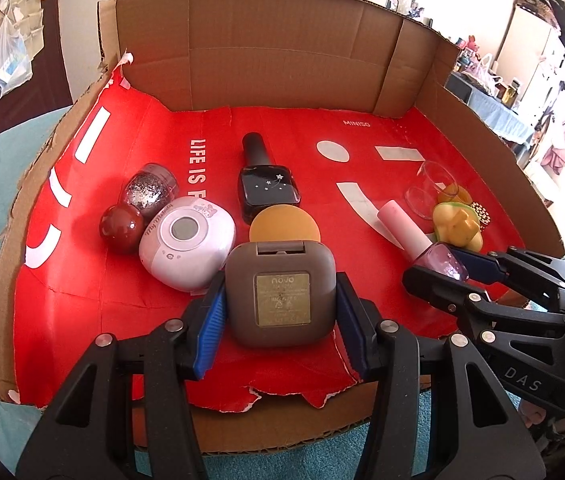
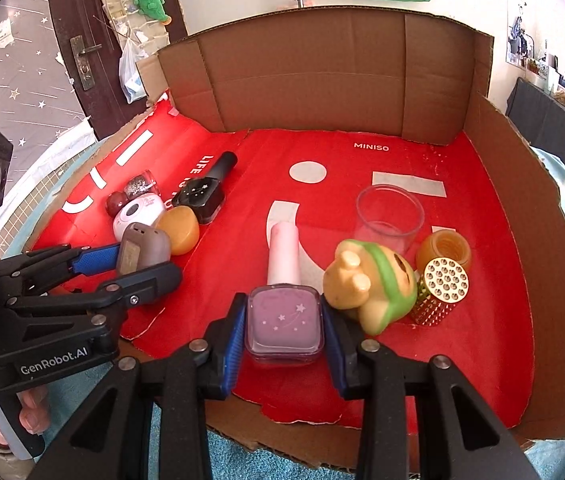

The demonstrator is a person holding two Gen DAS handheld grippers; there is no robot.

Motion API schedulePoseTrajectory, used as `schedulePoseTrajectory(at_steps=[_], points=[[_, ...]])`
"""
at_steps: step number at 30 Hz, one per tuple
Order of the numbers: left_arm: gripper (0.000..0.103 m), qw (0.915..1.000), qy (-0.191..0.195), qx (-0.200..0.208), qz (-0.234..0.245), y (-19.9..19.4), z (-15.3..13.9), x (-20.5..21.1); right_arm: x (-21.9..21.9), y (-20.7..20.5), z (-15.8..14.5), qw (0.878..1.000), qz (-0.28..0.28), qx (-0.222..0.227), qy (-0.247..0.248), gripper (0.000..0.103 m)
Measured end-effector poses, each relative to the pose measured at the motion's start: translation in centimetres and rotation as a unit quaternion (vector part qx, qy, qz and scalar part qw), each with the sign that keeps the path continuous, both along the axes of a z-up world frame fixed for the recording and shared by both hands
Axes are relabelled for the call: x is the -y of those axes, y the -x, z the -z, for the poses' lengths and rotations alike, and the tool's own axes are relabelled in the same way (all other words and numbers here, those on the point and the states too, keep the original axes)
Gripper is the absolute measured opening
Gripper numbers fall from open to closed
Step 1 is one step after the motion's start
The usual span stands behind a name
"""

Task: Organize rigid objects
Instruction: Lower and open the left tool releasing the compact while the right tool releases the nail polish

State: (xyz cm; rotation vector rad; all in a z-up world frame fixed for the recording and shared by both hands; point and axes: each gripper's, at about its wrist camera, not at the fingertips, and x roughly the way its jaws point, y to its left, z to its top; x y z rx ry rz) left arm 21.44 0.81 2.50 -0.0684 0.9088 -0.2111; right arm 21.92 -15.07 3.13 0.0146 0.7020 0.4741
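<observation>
Red printed paper (image 1: 122,292) lines the floor of the cardboard tray (image 1: 274,48), and everything can be placed from the black nail-polish bottle (image 1: 268,190) lying near its middle. Nearer the cameras than that bottle, past an amber disc (image 1: 284,226), the left gripper (image 1: 280,316) is clamped on a grey compact case (image 1: 280,298), blue pads pressed to both its sides, label side up. Left of the black bottle sit a white round gadget (image 1: 186,242), a dark red ball (image 1: 120,228) and a glitter-filled jar (image 1: 150,188), bunched close together. Well to its right, the right gripper (image 2: 284,336) grasps a lilac nail-polish bottle (image 2: 284,320) by its glass body, its pink cap (image 2: 283,252) pointing away. Just right of the lilac bottle lies a green-and-yellow frog toy (image 2: 370,286), touching the gripper's right finger, with a gold studded cylinder (image 2: 440,292), an amber jar (image 2: 444,250) and a clear glass cup (image 2: 388,216) beyond.

Both items look about to be sorted, perhaps cosmetics toward the black bottle. To do it well, lift the lilac bottle straight up first, since the frog crowds one finger and could be dragged along. Keep the glass level; its smooth sides may slip. Carry the compact clear of the amber disc, set each piece flat, then release.
</observation>
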Motion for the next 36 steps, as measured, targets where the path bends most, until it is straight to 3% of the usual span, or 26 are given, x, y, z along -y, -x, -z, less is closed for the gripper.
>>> schedulePoseTrajectory(at_steps=[31, 36], points=[[0.049, 0.9999, -0.010, 0.002, -0.005, 0.13, -0.03, 0.28, 0.04, 0.02, -0.03, 1.000, 0.000, 0.001, -0.001, 0.038], [0.049, 0.9998, -0.015, 0.006, -0.008, 0.31, -0.21, 0.33, 0.28, 0.53, -0.57, 1.000, -0.002, 0.019, -0.001, 0.046]])
